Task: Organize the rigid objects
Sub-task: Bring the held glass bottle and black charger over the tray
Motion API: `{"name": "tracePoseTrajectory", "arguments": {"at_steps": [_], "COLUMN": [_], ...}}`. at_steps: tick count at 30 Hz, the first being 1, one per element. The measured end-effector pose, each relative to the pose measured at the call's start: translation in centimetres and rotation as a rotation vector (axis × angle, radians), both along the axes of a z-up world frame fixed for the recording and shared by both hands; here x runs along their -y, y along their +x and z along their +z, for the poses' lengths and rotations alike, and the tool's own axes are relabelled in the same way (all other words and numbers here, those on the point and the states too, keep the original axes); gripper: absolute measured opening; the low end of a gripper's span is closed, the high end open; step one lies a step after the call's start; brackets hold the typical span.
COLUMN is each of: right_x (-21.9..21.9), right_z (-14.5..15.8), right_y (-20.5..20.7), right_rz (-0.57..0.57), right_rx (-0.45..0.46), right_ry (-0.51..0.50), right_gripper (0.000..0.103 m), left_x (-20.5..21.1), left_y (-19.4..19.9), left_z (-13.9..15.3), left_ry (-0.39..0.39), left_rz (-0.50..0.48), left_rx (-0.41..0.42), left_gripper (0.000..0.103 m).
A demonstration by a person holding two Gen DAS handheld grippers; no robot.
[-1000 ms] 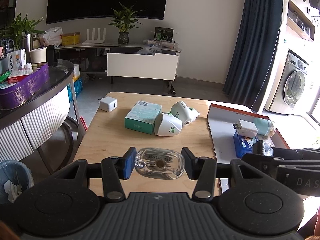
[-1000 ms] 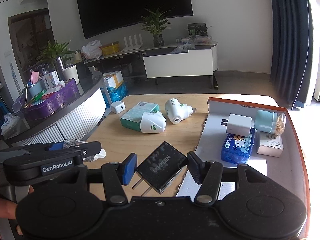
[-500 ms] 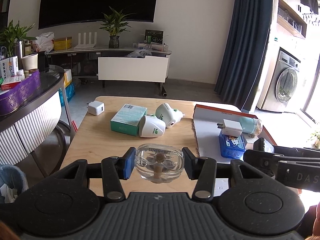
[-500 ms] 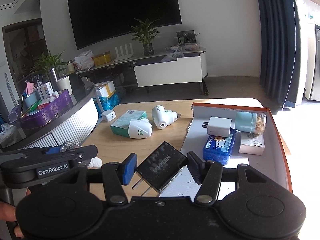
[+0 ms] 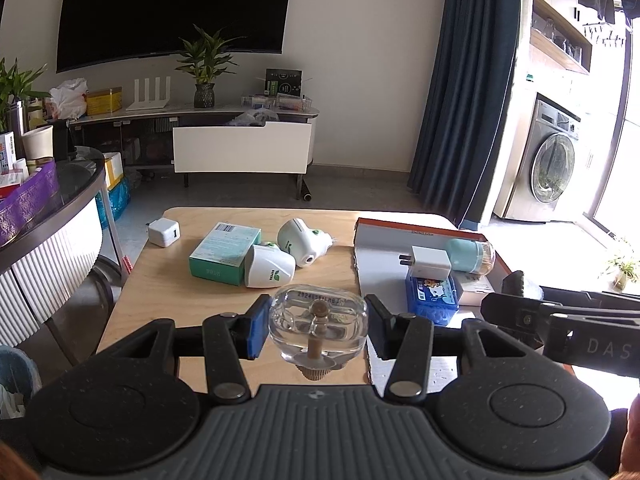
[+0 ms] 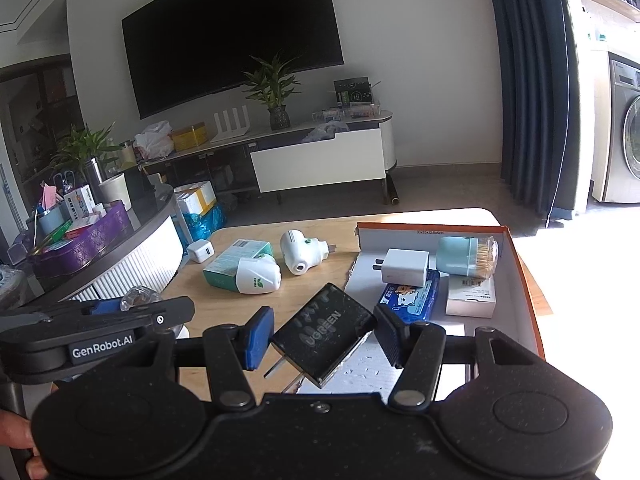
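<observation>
Both grippers clamp loads: clear bottle [image 5: 318, 326], black charger [image 6: 324, 334].

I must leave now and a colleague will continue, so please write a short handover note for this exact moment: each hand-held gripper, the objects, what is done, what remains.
Left hand-held gripper: shut on the clear bottle, held above the table.
Right hand-held gripper: shut on the black UGREEN charger, held at the near left edge of the box.
Done, already in the box: white charger on the blue pack, mint toothpick jar, small white carton.
Left on the table: teal box, two white plug-in devices, small white adapter. Both held items also need placing.
</observation>
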State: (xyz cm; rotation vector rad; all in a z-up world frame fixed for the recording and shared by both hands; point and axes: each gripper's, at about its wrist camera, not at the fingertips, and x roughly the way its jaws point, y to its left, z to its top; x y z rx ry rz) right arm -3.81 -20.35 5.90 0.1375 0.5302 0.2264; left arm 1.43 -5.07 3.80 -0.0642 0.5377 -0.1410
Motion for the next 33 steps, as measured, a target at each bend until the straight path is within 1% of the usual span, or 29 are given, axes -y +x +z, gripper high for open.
{"name": "tracePoseTrajectory", "arguments": {"at_steps": [10, 21, 33], "right_x": [1.5, 3.2, 4.9], "right_z": [0.4, 0.5, 0.4], "right_y": [-0.5, -1.1, -1.3], "right_rz": [-0.047, -0.099, -0.148], "right_rx": [0.015, 0.026, 0.03], "right_ry": [0.004, 0.01, 0.023], "right_gripper": [0.067, 0.067, 0.068], "left_x": [1.5, 3.0, 5.1], "left_y": [0.2, 0.6, 0.8], "left_z": [0.3, 0.6, 0.7], "left_ry": [0.005, -0.005, 0.0], "left_rz": [-0.045, -0.087, -0.139], "left_rx": [0.017, 0.023, 0.026], "left_gripper": [0.05, 0.05, 0.05]}}
